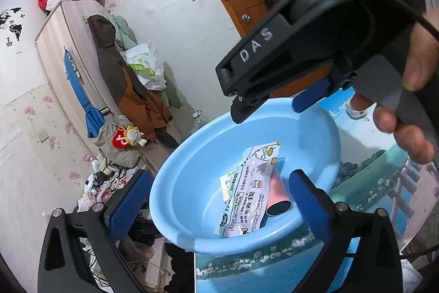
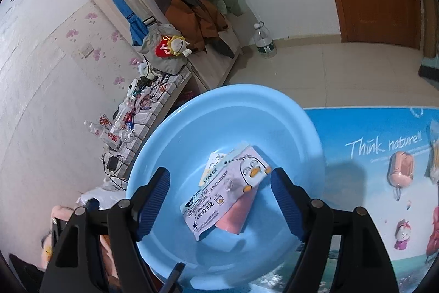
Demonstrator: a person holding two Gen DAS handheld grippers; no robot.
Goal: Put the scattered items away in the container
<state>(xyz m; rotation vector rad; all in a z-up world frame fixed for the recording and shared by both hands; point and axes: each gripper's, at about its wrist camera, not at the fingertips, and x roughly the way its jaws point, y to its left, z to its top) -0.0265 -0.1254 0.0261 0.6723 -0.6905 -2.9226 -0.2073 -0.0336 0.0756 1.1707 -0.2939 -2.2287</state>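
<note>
Inside the light blue plastic basin [image 2: 175, 128] lies a white snack packet [image 2: 227, 188] printed with a cartoon penguin and black Chinese lettering, resting across a pink power bank [image 2: 236, 221] and a pale card or sachet [image 2: 212, 165] that it mostly covers. The basin sits at the edge of a table mat [image 2: 370, 133] printed with "Think nature!!".

From the left wrist, the right gripper [image 1: 270, 106] hangs over the basin's far rim, a hand [image 1: 411, 111] around its grip; the power bank's dark end [image 1: 278, 209] shows only here. From the right wrist, a pink pouch-like item [image 2: 400, 169] lies on the mat, well apart from the basin.

Both the left gripper [image 1: 216, 205] and the right one have jaws spread wide, holding nothing. The item at the mat's right edge is cut off and unreadable.
</note>
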